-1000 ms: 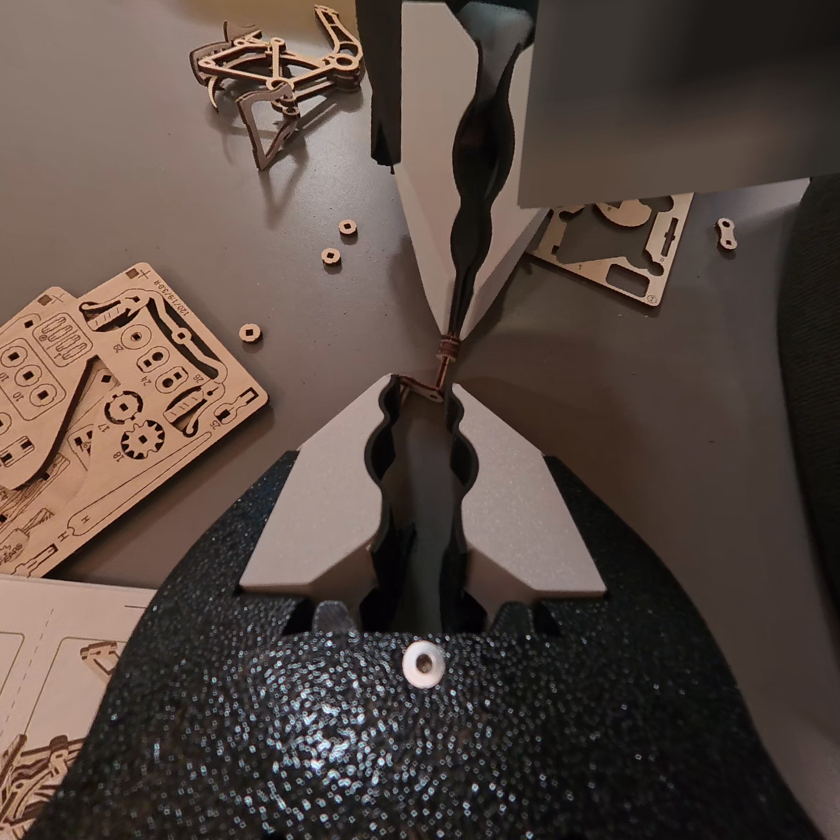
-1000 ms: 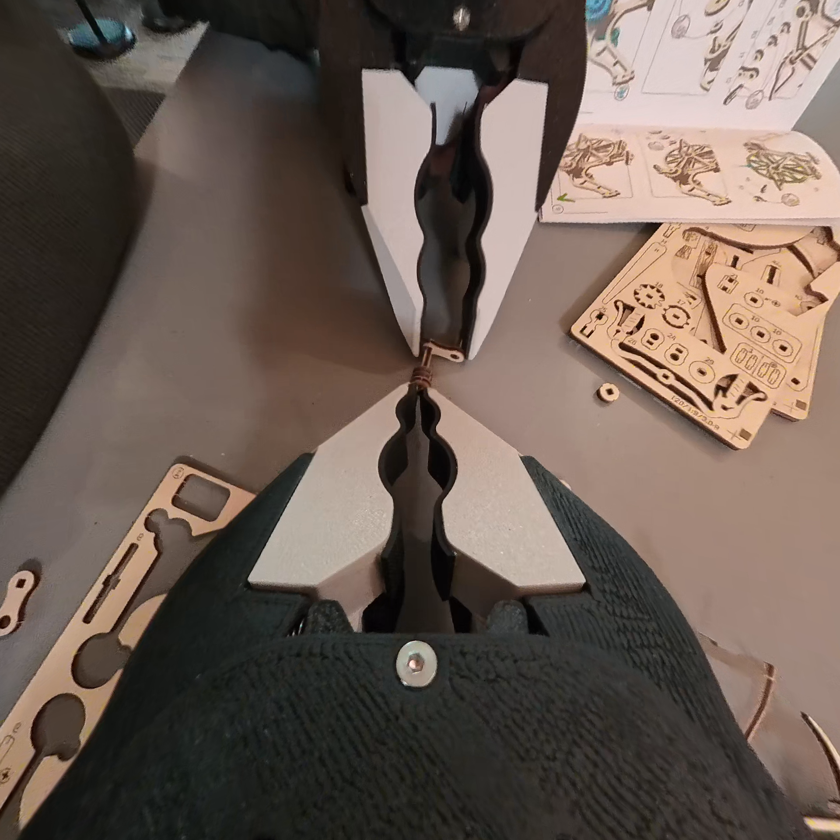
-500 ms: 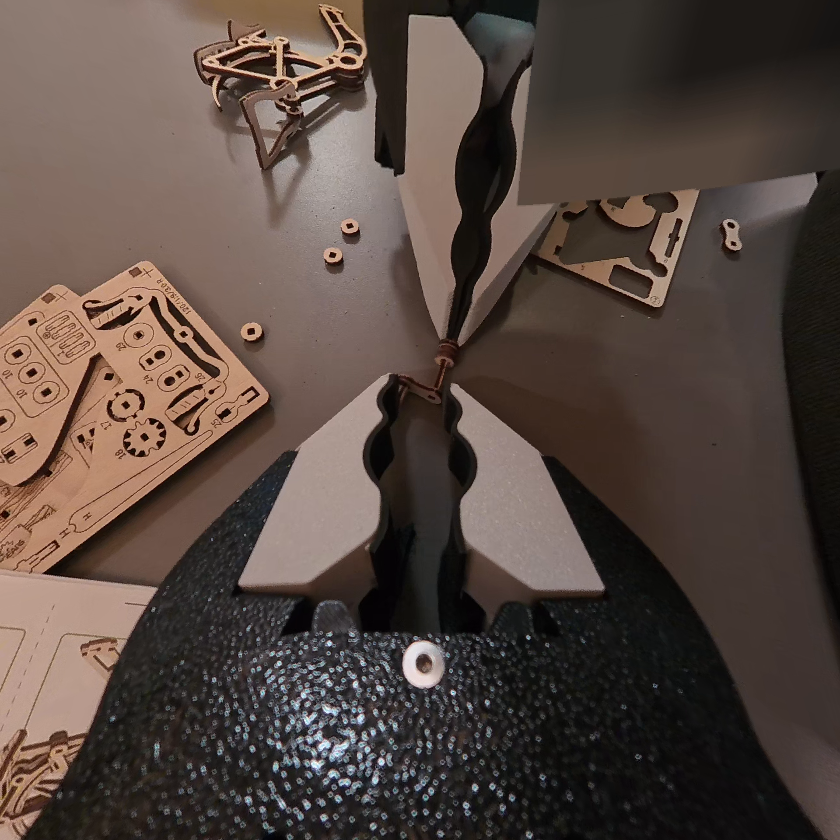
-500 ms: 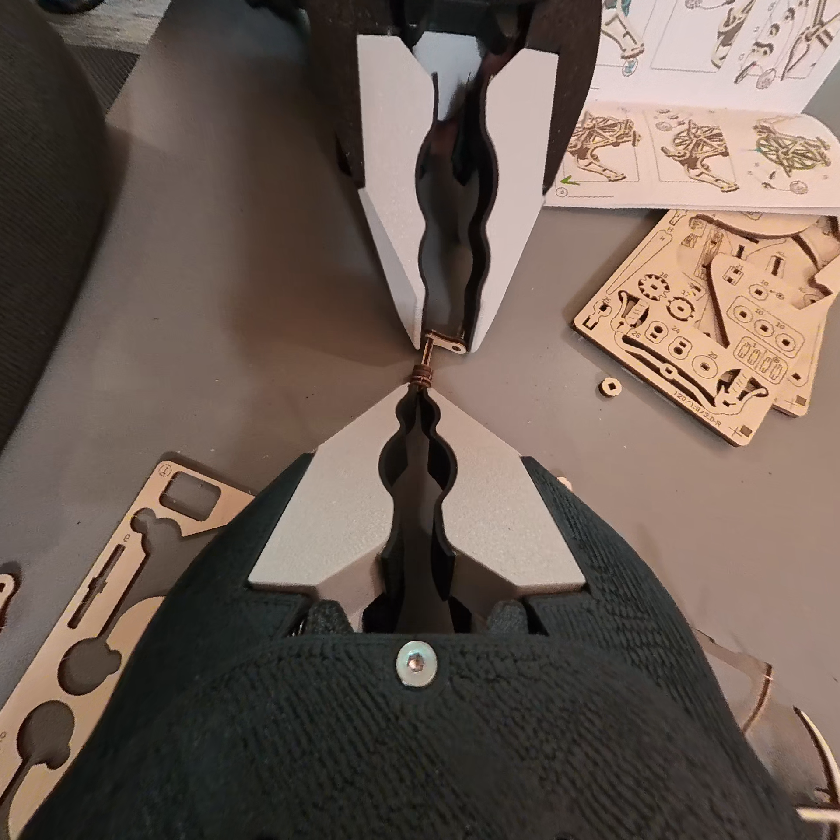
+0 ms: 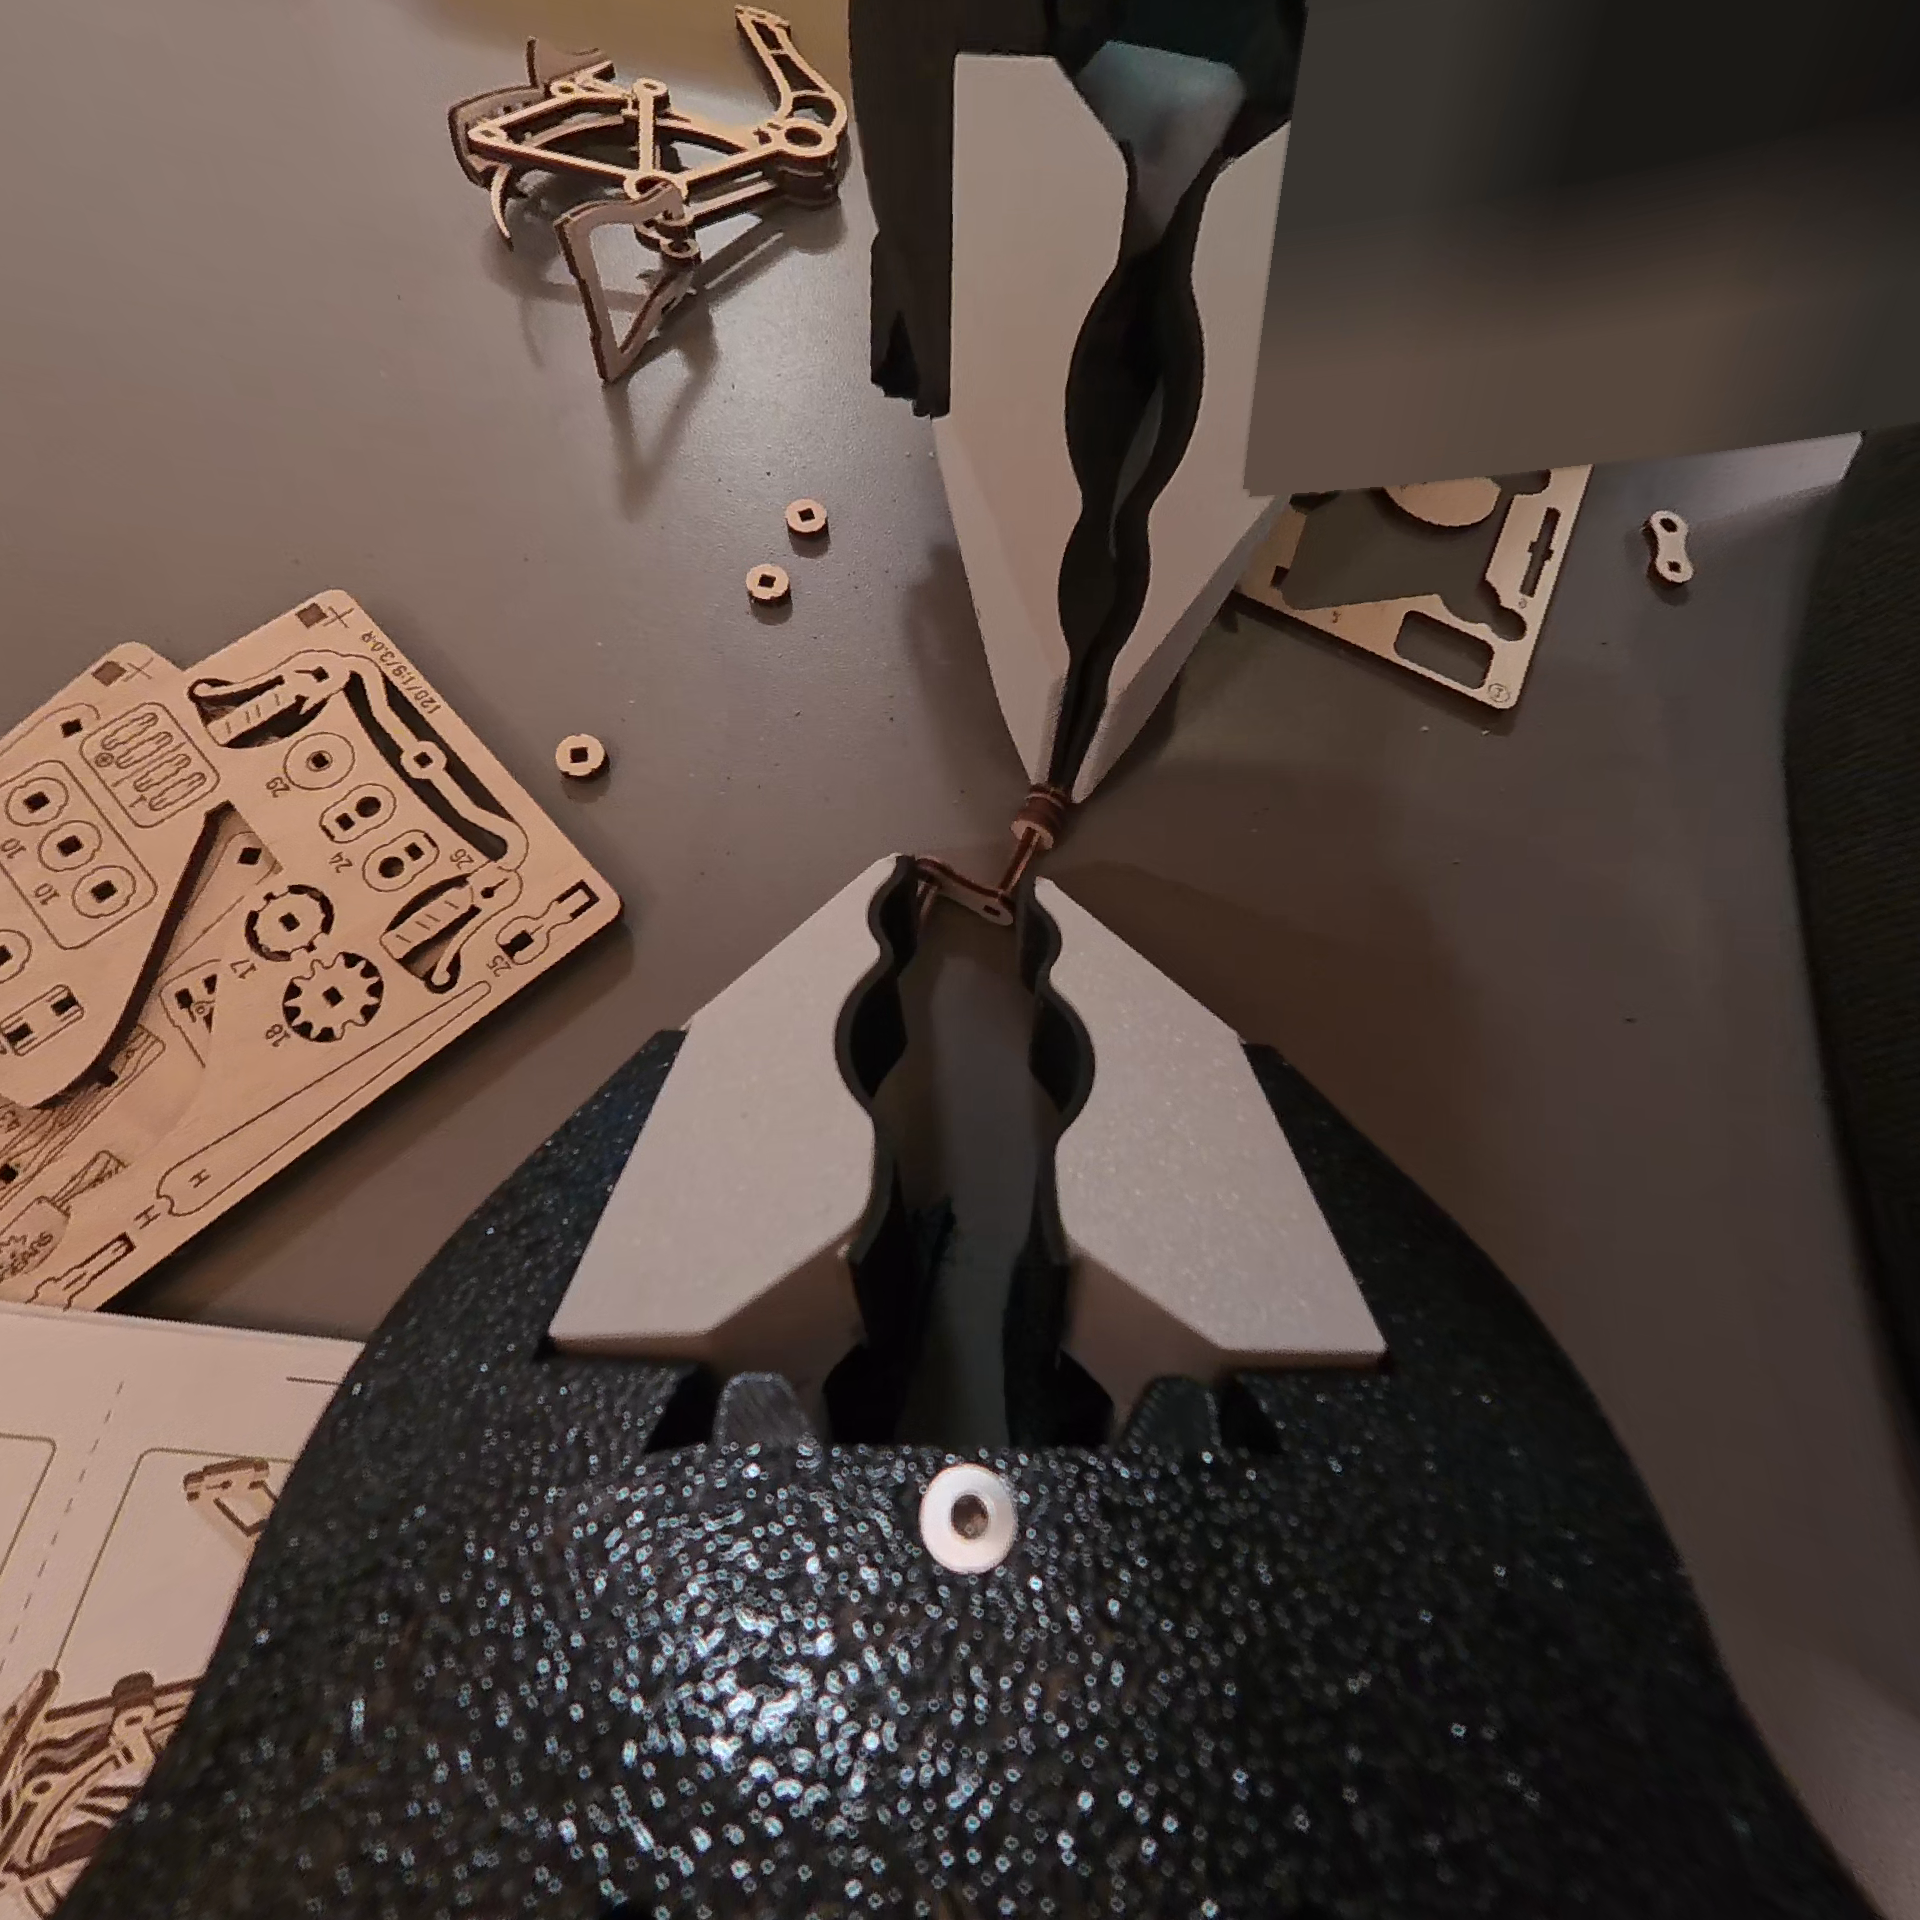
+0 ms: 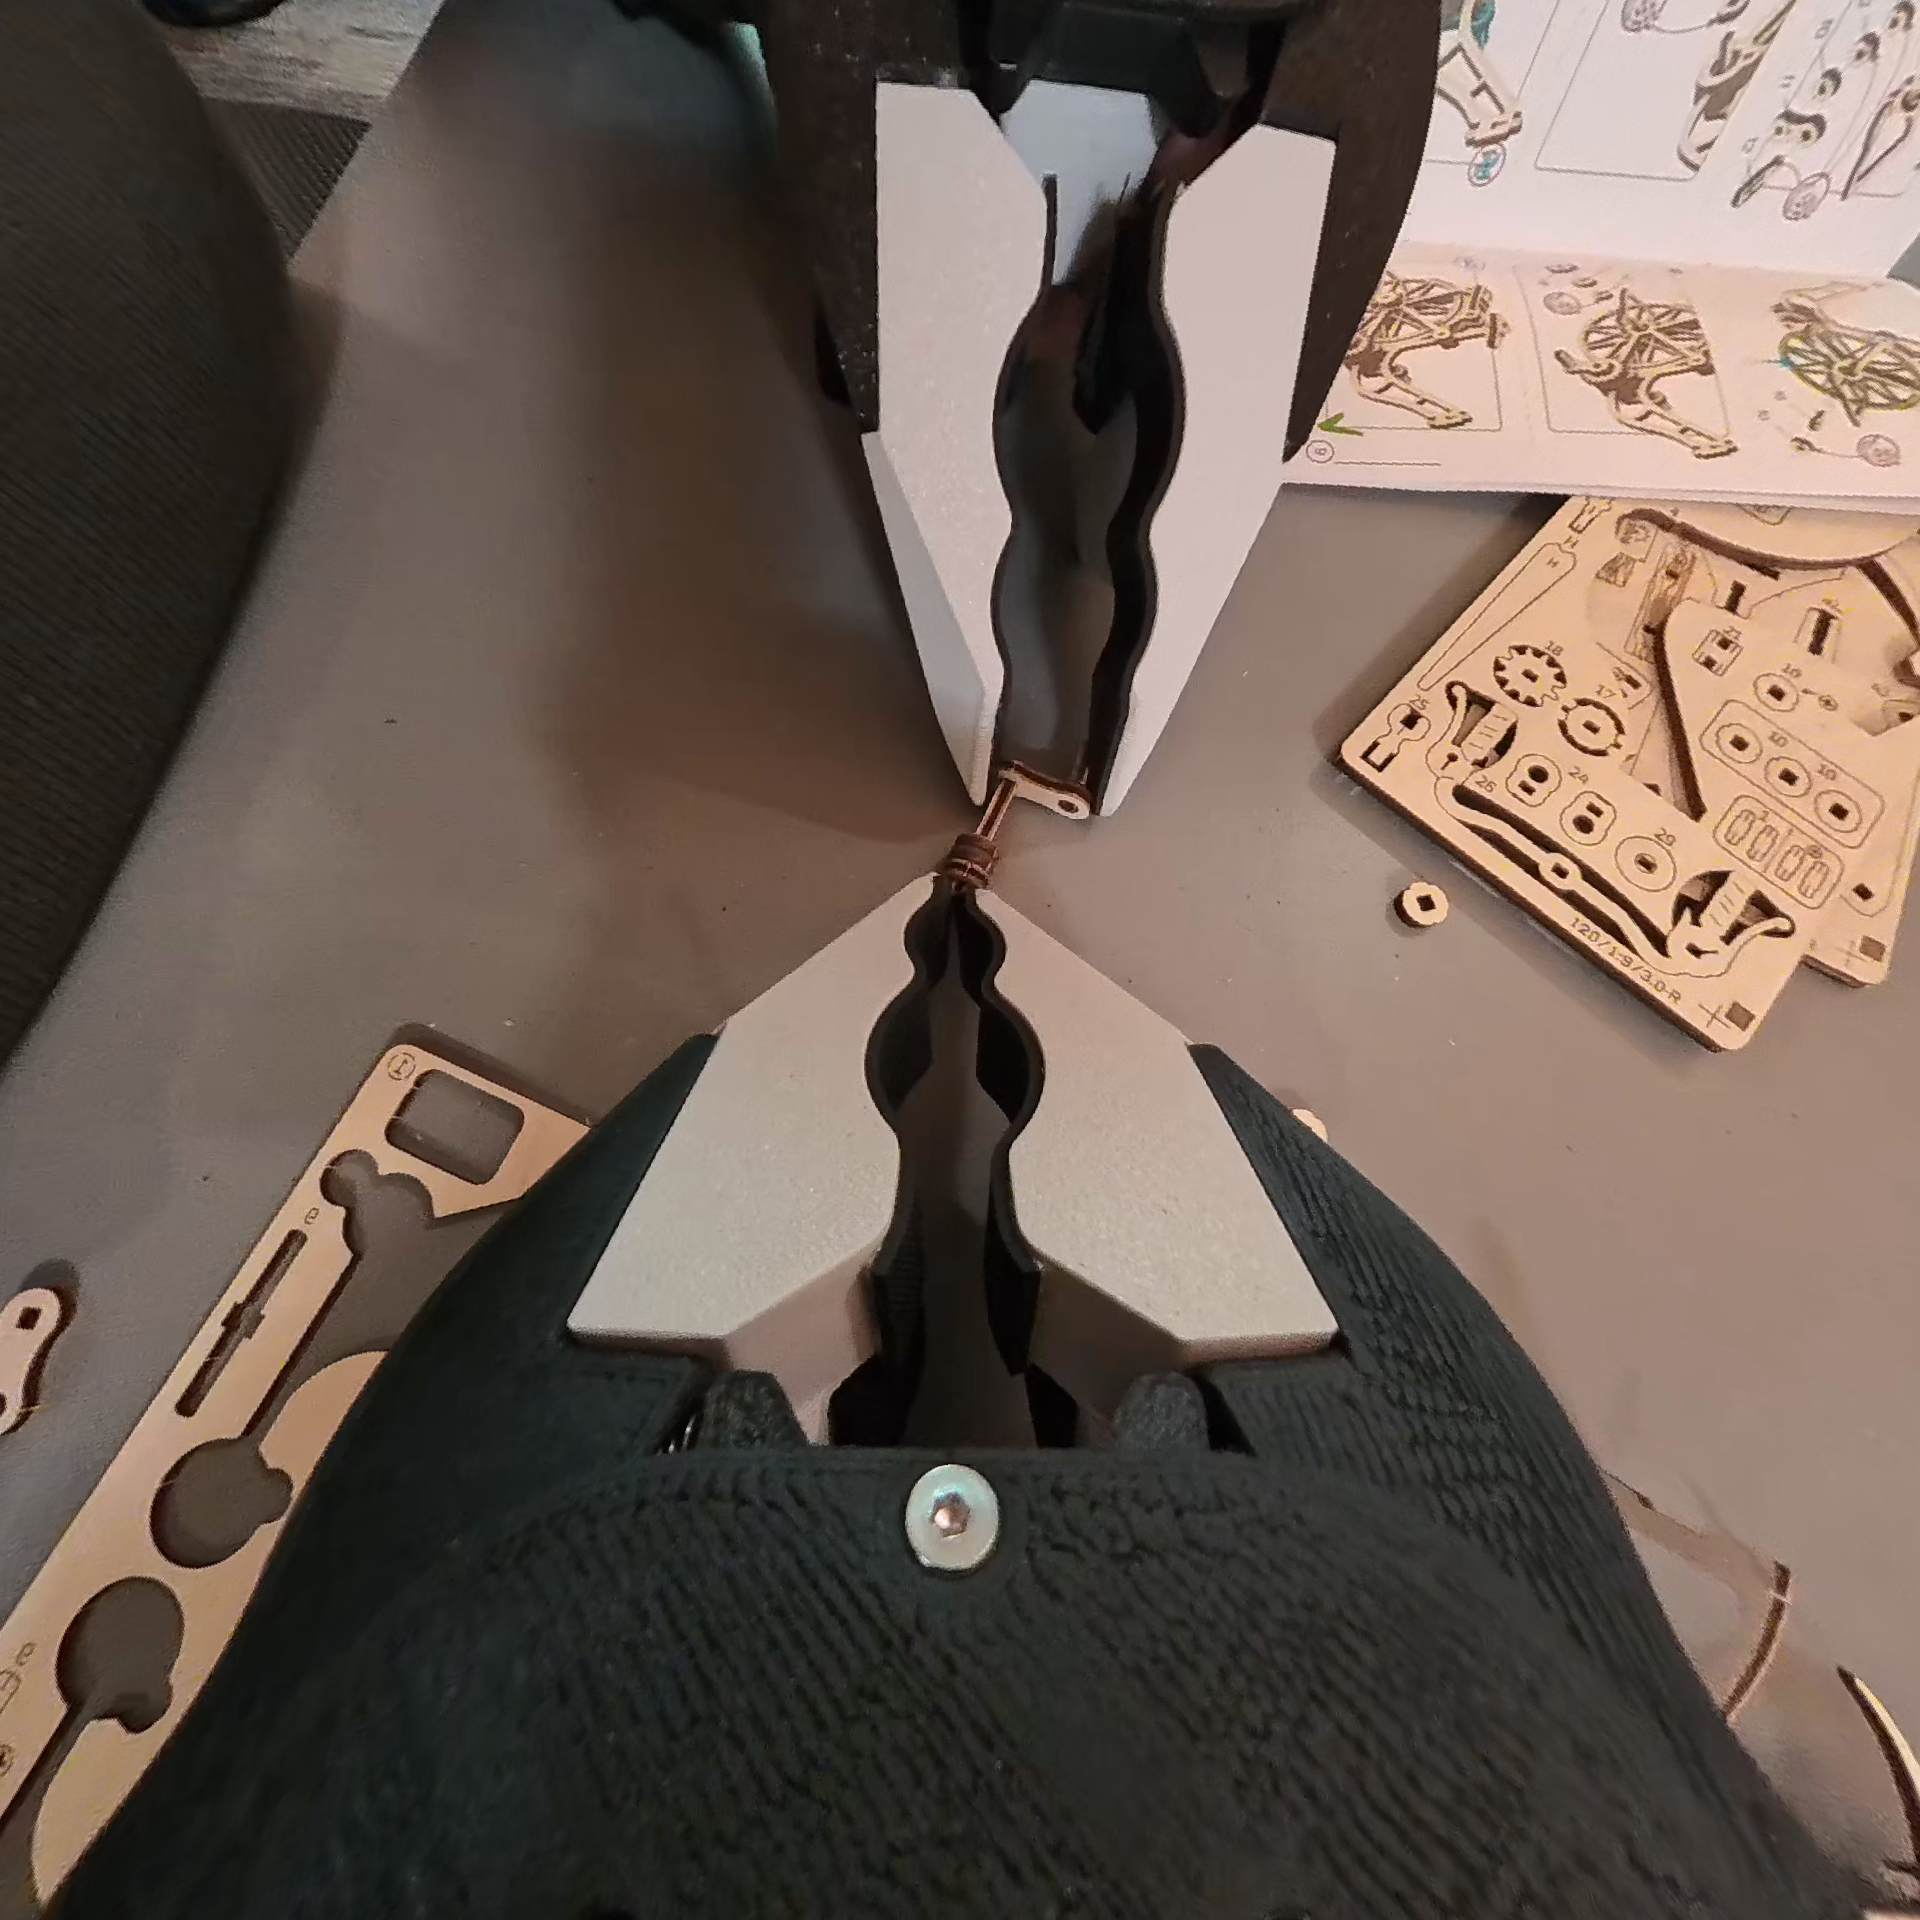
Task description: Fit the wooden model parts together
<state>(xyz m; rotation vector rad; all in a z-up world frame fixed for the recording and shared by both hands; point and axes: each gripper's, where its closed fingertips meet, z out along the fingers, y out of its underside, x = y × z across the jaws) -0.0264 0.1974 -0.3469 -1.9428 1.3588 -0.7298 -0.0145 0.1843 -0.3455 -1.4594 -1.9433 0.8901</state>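
My left gripper is shut on a small flat wooden link, held crosswise at its tips above the grey table. My right gripper comes in from the far side, tip to tip, shut on a thin wooden pin with several dark rings. The pin's free end sits at the hole in the link's end. In the right wrist view my right gripper holds the ringed pin, and the left gripper holds the link opposite.
Wooden part sheets and an instruction booklet lie left. A partly built wooden model sits far left. Three loose washers lie between. An emptied sheet frame and a small link lie right, by a dark cushion. Both grippers' tips are close together, under 4 cm apart.
The two grippers have drawn slightly closer, and the pin sits a little nearer the link's hole. Both stay shut on their parts.
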